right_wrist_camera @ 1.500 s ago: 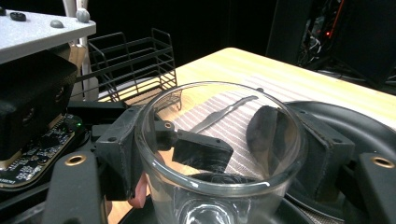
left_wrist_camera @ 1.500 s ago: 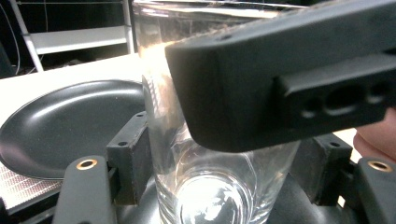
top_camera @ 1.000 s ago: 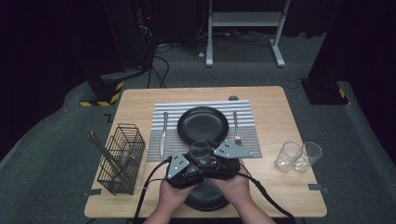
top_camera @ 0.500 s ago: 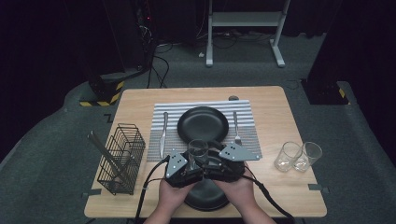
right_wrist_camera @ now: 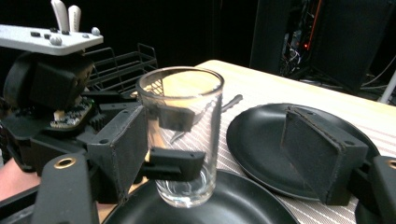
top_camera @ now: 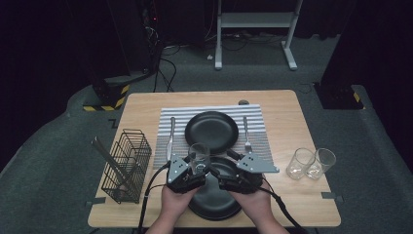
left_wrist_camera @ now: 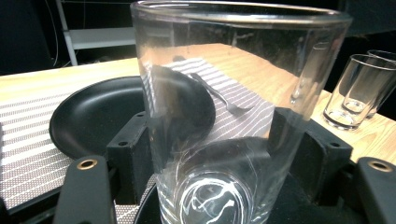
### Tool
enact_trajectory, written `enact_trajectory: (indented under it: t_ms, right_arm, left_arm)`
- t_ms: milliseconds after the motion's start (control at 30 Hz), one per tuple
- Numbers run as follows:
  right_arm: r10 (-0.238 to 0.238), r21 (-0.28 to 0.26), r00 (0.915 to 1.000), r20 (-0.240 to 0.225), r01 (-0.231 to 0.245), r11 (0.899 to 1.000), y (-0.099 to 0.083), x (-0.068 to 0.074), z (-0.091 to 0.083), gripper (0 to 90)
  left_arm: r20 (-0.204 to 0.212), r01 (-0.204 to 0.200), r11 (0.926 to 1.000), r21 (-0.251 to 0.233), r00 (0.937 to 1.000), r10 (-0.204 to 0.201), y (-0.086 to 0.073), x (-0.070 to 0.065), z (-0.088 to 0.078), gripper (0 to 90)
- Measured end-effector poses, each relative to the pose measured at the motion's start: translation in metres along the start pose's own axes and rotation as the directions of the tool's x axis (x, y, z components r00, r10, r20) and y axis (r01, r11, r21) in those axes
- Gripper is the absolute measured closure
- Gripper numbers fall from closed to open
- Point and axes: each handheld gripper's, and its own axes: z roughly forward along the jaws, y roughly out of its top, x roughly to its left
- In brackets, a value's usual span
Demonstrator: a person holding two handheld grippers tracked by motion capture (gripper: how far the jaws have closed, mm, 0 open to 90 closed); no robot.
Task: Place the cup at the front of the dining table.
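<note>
Glass (top_camera: 198, 155) upright over near black plate (top_camera: 214, 204), clamped by our left gripper (top_camera: 195, 168); right gripper (top_camera: 221, 170) spread, empty beside it; we judge placing remains; two glasses (top_camera: 311, 163) wait right.

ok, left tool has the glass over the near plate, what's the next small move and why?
Probably lift the glass a little and carry it right, toward the two glasses by the table edge. The left tool grips it upright, base on or just above the near plate, and the open right tool sits right beside it, so it likely should back off first.
</note>
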Motion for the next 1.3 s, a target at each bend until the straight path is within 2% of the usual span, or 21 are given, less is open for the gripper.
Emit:
enact_trajectory:
  t_ms: [233,267,467,600,833,967,1033,1167,1300]
  right_arm:
    - [0.003,0.006,0.9996,0.027,-0.004,1.0,-0.007,-0.009,-0.005,22.9]
    - [0.014,0.007,0.9994,0.032,-0.015,1.0,-0.011,-0.014,-0.008,23.3]
    - [0.022,0.023,0.9982,0.056,-0.023,0.999,-0.025,-0.025,-0.014,23.6]
    - [0.031,0.039,0.9966,0.076,-0.034,0.999,-0.034,-0.032,-0.02,23.8]
    - [0.039,0.066,0.9933,0.108,-0.047,0.997,-0.049,-0.042,-0.028,24.6]
    - [0.034,0.076,0.9923,0.119,-0.044,0.996,-0.053,-0.046,-0.033,25.2]
    - [0.045,0.084,0.9909,0.127,-0.056,0.995,-0.057,-0.051,-0.038,25.5]
    - [0.034,0.089,0.9888,0.145,-0.047,0.995,-0.059,-0.058,-0.046,25.6]
    - [0.051,0.092,0.9872,0.151,-0.065,0.994,-0.066,-0.063,-0.049,25.4]
  left_arm:
    - [-0.024,-0.009,1.0,0.002,0.9997,0.009,-0.001,0.006,-0.003,31.0]
    - [-0.033,0.004,1.0,0.003,0.9995,-0.004,-0.001,0.009,-0.003,31.0]
    - [-0.071,0.006,1.0,0.005,0.9975,-0.006,-0.002,0.016,-0.004,31.0]
    - [-0.087,0.023,0.9997,0.0,0.9959,-0.023,-0.002,0.023,-0.004,31.0]
    - [-0.12,0.017,0.9998,0.003,0.9926,-0.017,-0.001,0.03,-0.002,31.0]
    - [-0.141,0.024,0.9997,0.01,0.9898,-0.022,0.002,0.033,-0.001,31.0]
    - [-0.156,0.047,0.9989,0.006,0.9867,-0.045,0.002,0.038,0.0,31.0]
    - [-0.183,0.048,0.9987,0.016,0.982,-0.045,0.002,0.046,0.005,31.1]
    - [-0.198,0.065,0.9978,0.017,0.9784,-0.06,0.001,0.05,0.007,31.1]
